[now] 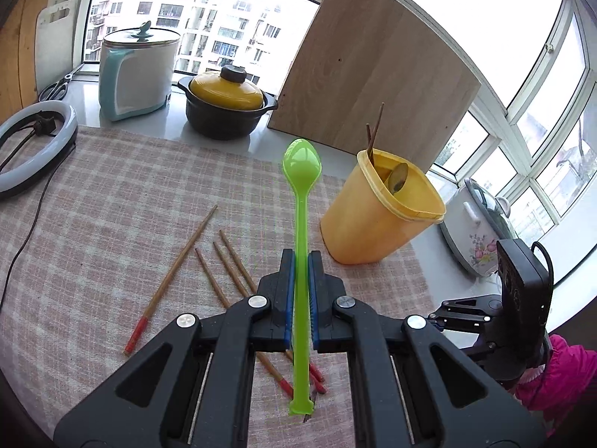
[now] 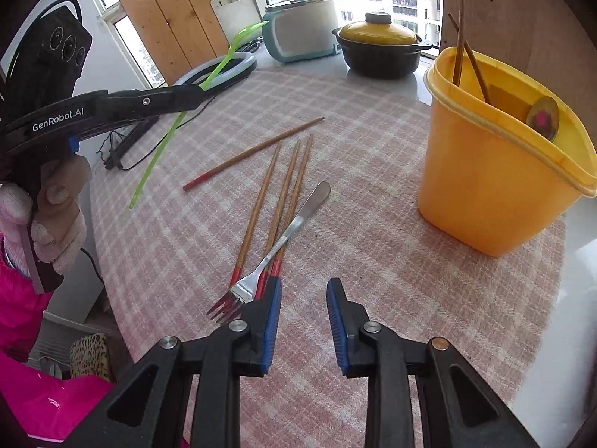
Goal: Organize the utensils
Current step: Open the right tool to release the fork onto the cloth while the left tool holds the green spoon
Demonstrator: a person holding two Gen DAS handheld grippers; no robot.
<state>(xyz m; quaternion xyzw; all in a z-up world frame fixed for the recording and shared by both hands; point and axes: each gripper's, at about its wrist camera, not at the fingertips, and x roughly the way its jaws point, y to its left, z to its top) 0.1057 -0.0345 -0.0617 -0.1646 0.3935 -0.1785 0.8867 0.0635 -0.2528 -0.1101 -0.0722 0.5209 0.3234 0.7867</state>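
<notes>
Left tool [image 1: 300, 261] clamps green spoon [image 1: 301, 171] (bowl forward), above chopsticks [image 1: 224, 272].

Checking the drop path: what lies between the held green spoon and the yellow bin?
Only bare checked cloth separates green spoon and yellow bin, per left wrist view.

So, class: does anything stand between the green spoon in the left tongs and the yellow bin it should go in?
Nothing visible does. The spoon, clamped in the left tongs, is raised above the cloth, and the bin stands open to its right with only chopsticks and a spoon inside.
</notes>
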